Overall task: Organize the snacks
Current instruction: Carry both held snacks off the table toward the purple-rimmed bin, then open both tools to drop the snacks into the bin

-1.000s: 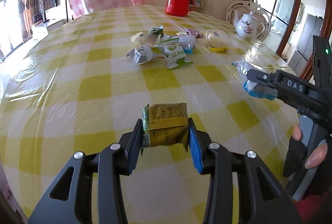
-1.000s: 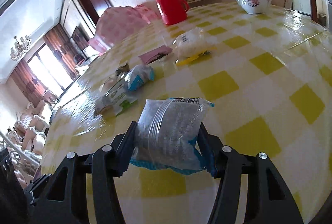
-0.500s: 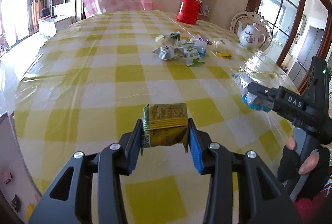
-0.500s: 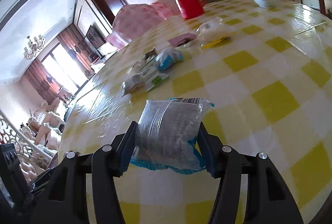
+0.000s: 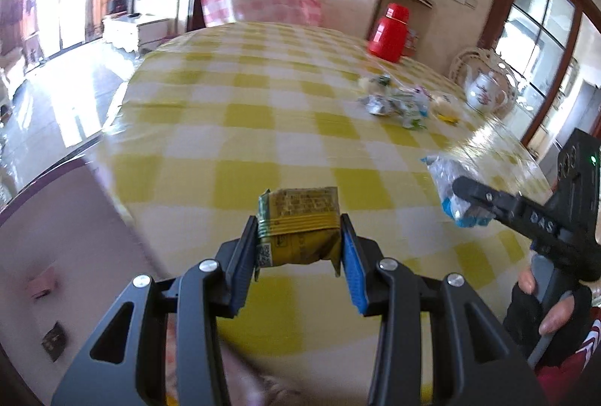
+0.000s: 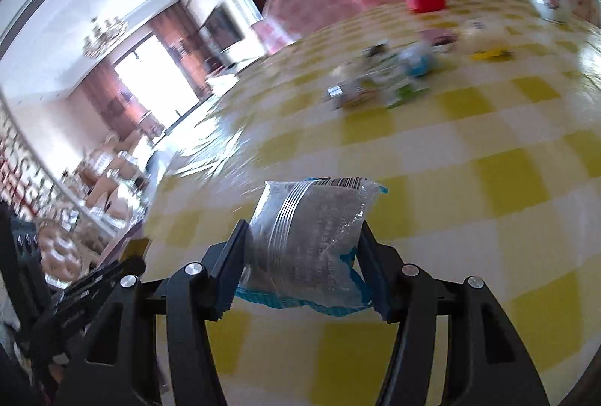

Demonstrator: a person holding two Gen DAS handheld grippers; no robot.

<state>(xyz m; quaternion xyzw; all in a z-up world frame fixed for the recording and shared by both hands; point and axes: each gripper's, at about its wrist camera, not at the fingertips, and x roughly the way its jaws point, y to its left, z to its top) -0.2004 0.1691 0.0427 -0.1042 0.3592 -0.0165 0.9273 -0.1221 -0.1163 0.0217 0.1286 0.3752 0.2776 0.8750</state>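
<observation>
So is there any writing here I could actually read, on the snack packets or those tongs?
"DAS": on the arm of the right tongs, seen from the left camera.
Green-gold packet in the left tongs: printed text and a square code, too small to read.
Clear packet in the right tongs: barcode and faint print, unreadable.
Snack pile: blurred.

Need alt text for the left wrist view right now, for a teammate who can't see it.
The left gripper grips a green-gold snack packet above a yellow-checked table. At right, the right gripper holds a clear-and-blue packet; more snacks lie farther back.
</observation>
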